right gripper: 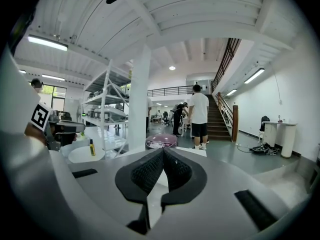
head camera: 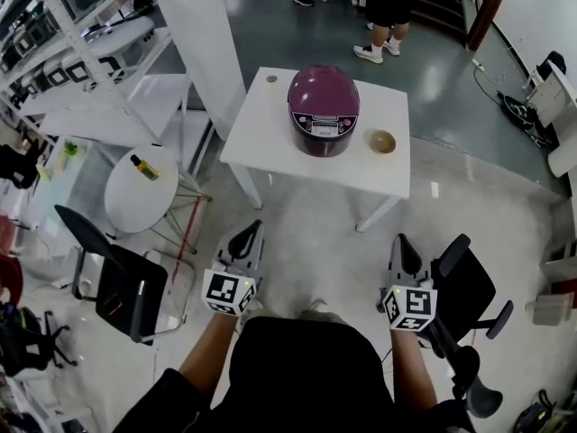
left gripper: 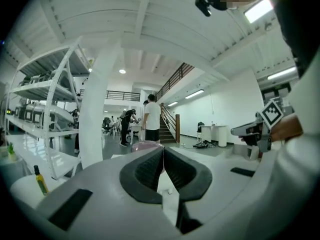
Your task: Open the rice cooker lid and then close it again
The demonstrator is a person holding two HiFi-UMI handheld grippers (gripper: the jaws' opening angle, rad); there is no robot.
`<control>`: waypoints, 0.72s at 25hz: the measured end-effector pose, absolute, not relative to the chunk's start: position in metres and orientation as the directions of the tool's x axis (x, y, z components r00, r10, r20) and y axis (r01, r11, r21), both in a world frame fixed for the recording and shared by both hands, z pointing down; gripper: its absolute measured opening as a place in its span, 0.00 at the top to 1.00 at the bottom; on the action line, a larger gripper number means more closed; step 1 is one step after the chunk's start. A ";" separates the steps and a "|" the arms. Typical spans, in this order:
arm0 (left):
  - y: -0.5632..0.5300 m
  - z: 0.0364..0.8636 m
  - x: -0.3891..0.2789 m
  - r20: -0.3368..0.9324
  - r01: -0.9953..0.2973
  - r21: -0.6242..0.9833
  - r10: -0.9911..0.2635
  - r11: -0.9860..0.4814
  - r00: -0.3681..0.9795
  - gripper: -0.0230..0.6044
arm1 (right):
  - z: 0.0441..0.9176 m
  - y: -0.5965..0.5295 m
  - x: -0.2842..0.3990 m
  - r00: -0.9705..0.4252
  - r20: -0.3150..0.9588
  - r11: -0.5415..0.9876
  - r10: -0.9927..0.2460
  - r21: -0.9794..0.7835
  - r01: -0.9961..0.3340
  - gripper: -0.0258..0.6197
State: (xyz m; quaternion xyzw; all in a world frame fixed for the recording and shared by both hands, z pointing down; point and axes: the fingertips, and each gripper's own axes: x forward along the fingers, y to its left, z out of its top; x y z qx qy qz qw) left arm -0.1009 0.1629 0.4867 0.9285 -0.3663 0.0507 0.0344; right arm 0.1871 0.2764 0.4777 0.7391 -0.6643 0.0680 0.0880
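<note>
- The rice cooker (head camera: 323,108) stands about mid-tabletop on the white table (head camera: 261,138), with its control panel turned to the near edge. Its purple lid (head camera: 323,87) is down and flush with the body.
- A shut lid fits two stages alike: the cooker waiting to be opened, or opened and closed again. Nothing in view settles which.
- The left gripper (head camera: 253,233) is clenched on nothing, its ribbed pads meeting with no thing between them. The right gripper (head camera: 402,244) is the same, pads together and empty.
- Both grippers hang over the floor well short of the table's near edge and point toward the cooker. Neither touches anything.
- Any work on the lid would probably call for closing that gap to the near edge, then parting the jaws or pressing with a tip at the front catch. The catch itself is too small to make out.
- A small bowl (head camera: 383,142) sits just beside the cooker, toward the right edge, so a reach from the right has less room than one from the left.
- A small round object (head camera: 271,79) lies at the far-left corner, well apart from the cooker.
- The floor ahead is open. A round side table (head camera: 126,201) with a bottle (head camera: 143,167) and a black chair (head camera: 122,282) flank the left, and an office chair (head camera: 464,287) crowds the right.
- People (head camera: 388,7) stand beyond the far edge, well clear of the table.
</note>
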 end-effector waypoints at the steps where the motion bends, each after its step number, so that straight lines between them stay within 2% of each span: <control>1: 0.168 0.489 -0.094 0.129 -0.673 0.006 -0.667 -0.739 0.734 0.96 | 0.477 0.278 0.188 0.100 0.214 -0.094 -0.972 0.036 -0.995 0.96; 10: 0.183 0.489 -0.079 0.126 -0.678 0.066 -0.668 -0.732 0.734 0.95 | 0.472 0.289 0.196 0.077 0.195 -0.074 -0.978 0.021 -0.997 0.96; 18: 0.191 0.494 -0.077 0.146 -0.682 0.076 -0.668 -0.728 0.730 0.96 | 0.473 0.286 0.180 0.002 0.181 0.003 -0.984 0.025 -1.000 0.96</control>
